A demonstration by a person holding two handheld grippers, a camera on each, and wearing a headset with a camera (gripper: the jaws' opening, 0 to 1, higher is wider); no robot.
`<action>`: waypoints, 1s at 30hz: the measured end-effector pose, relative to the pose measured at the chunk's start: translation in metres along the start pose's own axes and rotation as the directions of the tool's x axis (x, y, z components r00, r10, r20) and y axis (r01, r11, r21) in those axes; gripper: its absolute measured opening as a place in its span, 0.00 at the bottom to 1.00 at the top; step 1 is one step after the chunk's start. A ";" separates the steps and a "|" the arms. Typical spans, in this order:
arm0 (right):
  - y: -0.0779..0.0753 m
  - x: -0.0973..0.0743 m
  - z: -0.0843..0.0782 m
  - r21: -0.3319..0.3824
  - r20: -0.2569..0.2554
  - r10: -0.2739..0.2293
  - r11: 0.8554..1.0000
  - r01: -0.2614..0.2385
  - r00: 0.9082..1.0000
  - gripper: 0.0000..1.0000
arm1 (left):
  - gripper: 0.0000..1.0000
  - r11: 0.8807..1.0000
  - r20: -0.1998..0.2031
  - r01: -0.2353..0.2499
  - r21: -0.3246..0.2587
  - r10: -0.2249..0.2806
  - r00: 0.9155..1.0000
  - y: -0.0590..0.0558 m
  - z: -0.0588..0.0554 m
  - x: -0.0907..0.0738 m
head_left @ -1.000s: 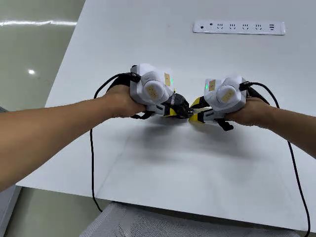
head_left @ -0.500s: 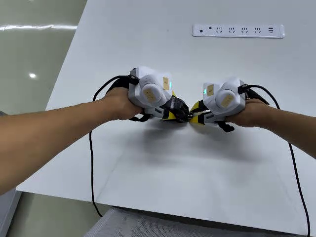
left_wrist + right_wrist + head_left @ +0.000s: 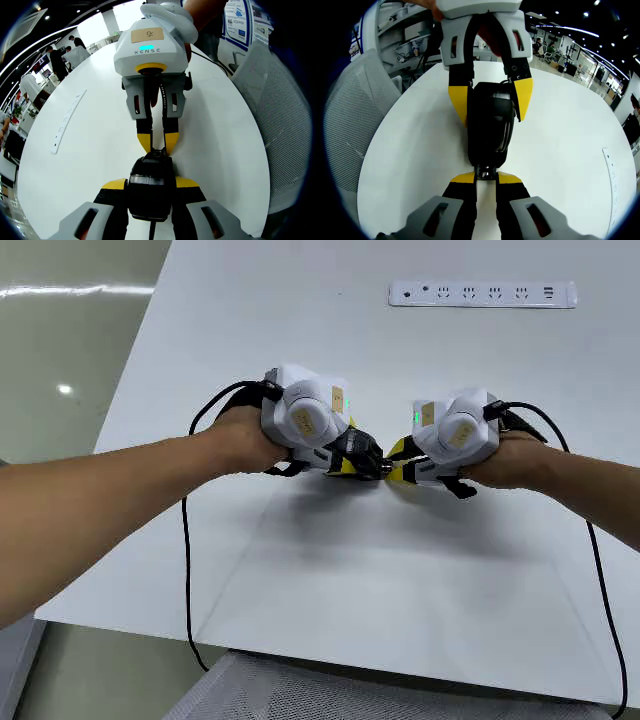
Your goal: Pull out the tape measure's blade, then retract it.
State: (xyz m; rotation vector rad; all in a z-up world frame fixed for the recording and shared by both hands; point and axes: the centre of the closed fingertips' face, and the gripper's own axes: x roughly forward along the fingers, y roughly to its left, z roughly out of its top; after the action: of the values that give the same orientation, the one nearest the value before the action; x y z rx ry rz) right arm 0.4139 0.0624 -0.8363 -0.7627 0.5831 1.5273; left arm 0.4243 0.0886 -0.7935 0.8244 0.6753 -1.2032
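Observation:
A black tape measure (image 3: 362, 452) is held just above the white table (image 3: 400, 570), between the two grippers. My left gripper (image 3: 350, 456) is shut on its case; in the left gripper view the case (image 3: 150, 172) sits between the yellow-tipped jaws (image 3: 151, 184). My right gripper (image 3: 398, 470) faces it tip to tip. In the right gripper view, the right gripper (image 3: 486, 178) is shut on the blade's end hook, right at the case (image 3: 490, 130). Hardly any blade is out. The right gripper (image 3: 158, 142) also appears in the left gripper view.
A white power strip (image 3: 483, 295) lies at the table's far side. Black cables (image 3: 186, 540) hang from both grippers over the near edge. A mesh chair (image 3: 300, 690) stands below the near edge. People and desks stand far behind.
Both grippers stay tip to tip with the tape measure between them. The whole pair has shifted only slightly in the picture.

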 end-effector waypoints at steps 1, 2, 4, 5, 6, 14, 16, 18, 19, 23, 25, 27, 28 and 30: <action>0.000 0.000 -0.001 0.002 0.000 0.000 1.000 0.000 1.000 0.09 | 0.29 1.000 0.000 0.000 -0.002 0.000 1.000 0.000 0.000 0.000; 0.000 -0.001 -0.002 0.004 0.001 -0.001 1.000 0.001 1.000 0.09 | 0.29 1.000 0.000 0.000 -0.005 0.000 1.000 0.000 0.000 0.000; -0.001 -0.003 -0.003 0.005 0.000 -0.003 1.000 0.003 1.000 0.09 | 0.29 1.000 0.000 -0.001 -0.010 0.001 1.000 0.000 0.000 0.000; -0.001 -0.005 -0.005 0.007 0.000 -0.004 1.000 0.004 1.000 0.09 | 0.29 1.000 -0.001 0.000 -0.013 0.000 1.000 0.000 0.000 0.000; -0.001 -0.005 -0.005 0.008 0.000 -0.004 1.000 0.004 1.000 0.09 | 0.29 1.000 -0.002 0.000 -0.014 0.000 1.000 0.000 0.000 0.000; 0.000 -0.010 -0.012 0.025 0.002 -0.005 1.000 0.005 1.000 0.09 | 0.29 1.000 -0.006 0.004 -0.014 -0.004 1.000 0.000 0.000 0.000; 0.000 -0.011 -0.013 0.027 0.002 -0.004 1.000 0.004 1.000 0.09 | 0.29 1.000 -0.006 0.006 -0.013 -0.006 1.000 0.000 0.000 0.000; 0.001 -0.012 -0.015 0.030 0.001 -0.003 1.000 0.003 1.000 0.09 | 0.29 1.000 -0.006 0.006 -0.014 -0.006 1.000 0.000 0.000 0.000; 0.000 -0.013 -0.015 0.032 0.002 -0.003 0.999 0.003 1.000 0.09 | 0.29 1.000 -0.006 0.006 -0.015 -0.006 1.000 0.000 0.000 0.000; 0.001 -0.016 -0.018 0.035 0.001 -0.003 0.999 0.002 1.000 0.09 | 0.29 1.000 -0.005 0.007 -0.016 -0.007 1.000 0.001 0.000 0.000; 0.001 -0.017 -0.018 0.035 0.002 -0.003 0.999 0.003 1.000 0.09 | 0.29 1.000 -0.007 0.007 -0.017 -0.007 1.000 0.001 0.000 0.000; 0.002 -0.019 -0.020 0.037 0.001 -0.002 0.999 0.002 1.000 0.09 | 0.29 1.000 -0.008 0.007 -0.017 -0.008 1.000 0.001 0.000 0.000; 0.002 -0.020 -0.021 0.037 0.000 -0.002 0.999 0.002 1.000 0.09 | 0.29 1.000 -0.008 0.008 -0.017 -0.008 1.000 0.001 0.000 0.001; 0.002 -0.021 -0.022 0.038 0.001 -0.001 0.999 0.001 1.000 0.09 | 0.29 1.000 -0.009 0.007 -0.018 -0.008 1.000 0.002 -0.001 0.001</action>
State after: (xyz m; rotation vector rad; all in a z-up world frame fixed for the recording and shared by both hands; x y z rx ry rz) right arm 0.4147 0.0320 -0.8345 -0.7331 0.6096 1.5108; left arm 0.4267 0.0894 -0.7948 0.8138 0.6960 -1.1993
